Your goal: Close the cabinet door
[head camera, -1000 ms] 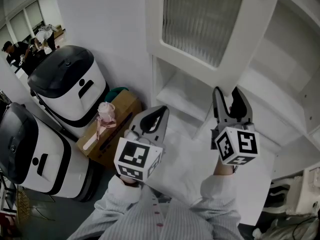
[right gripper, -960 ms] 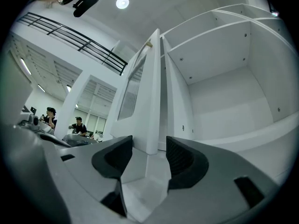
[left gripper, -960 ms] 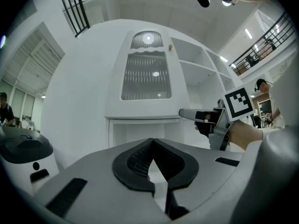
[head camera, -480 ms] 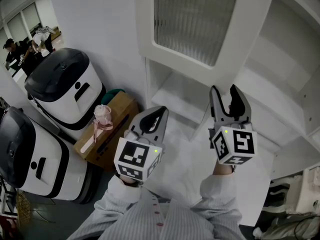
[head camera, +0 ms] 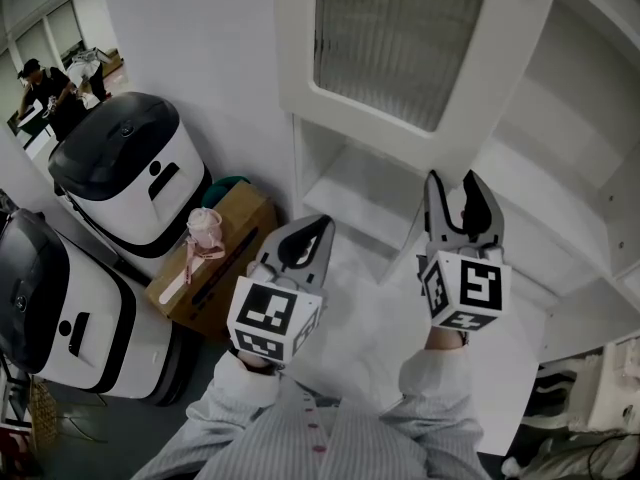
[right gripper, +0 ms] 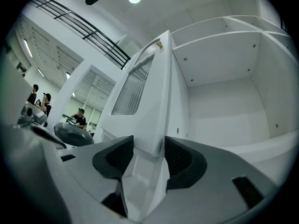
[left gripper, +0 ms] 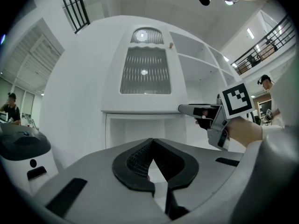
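**Both grippers raised, right one engaged**

Left gripper [head camera: 318,224]: pointed forward, jaws closed tip to tip, nothing between them. Right gripper [head camera: 453,182]: held just ahead of the left, jaws pressed on both faces of the cabinet door [right gripper: 154,101] edge. Both forearms extend forward in striped sleeves [head camera: 432,372].

Open cabinet door [head camera: 400,48] juts fwd, shelf bay [head camera: 570,128] to its rt clear, cardboard box [head camera: 238,230] & bins [head camera: 130,173] crowd left

Your head camera looked steeply down past the left gripper [head camera: 318,224] and right gripper [head camera: 455,182] at the cabinet door [head camera: 400,58]. The left gripper view faced that door's front from farther back. The right gripper view sat close against its edge, looking into the shelves [right gripper: 224,87].
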Demonstrator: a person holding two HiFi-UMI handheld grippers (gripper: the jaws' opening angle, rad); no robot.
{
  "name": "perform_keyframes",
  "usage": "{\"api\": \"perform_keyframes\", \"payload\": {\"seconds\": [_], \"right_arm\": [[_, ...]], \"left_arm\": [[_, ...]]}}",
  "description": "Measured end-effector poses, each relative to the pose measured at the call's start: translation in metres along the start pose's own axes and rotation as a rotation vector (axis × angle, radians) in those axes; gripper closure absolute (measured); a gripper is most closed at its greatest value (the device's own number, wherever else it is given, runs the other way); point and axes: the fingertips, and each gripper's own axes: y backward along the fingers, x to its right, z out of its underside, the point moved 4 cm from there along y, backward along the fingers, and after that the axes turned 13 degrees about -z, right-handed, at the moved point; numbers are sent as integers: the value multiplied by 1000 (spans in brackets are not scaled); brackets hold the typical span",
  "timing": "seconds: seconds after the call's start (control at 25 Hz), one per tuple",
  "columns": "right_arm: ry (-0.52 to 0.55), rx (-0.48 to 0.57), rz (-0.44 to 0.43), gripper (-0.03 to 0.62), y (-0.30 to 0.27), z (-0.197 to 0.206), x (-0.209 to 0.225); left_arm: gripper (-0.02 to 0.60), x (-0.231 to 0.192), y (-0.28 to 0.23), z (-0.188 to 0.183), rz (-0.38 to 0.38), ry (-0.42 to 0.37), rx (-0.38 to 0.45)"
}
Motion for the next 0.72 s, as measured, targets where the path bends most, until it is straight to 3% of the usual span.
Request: {"api": "perform_keyframes", "payload": {"seconds": [0.72], "right_arm": [[42,-25,95,391,-1,0,-1]], "left_arm": [[571,-10,-2,3,-17,8,-2]]}}
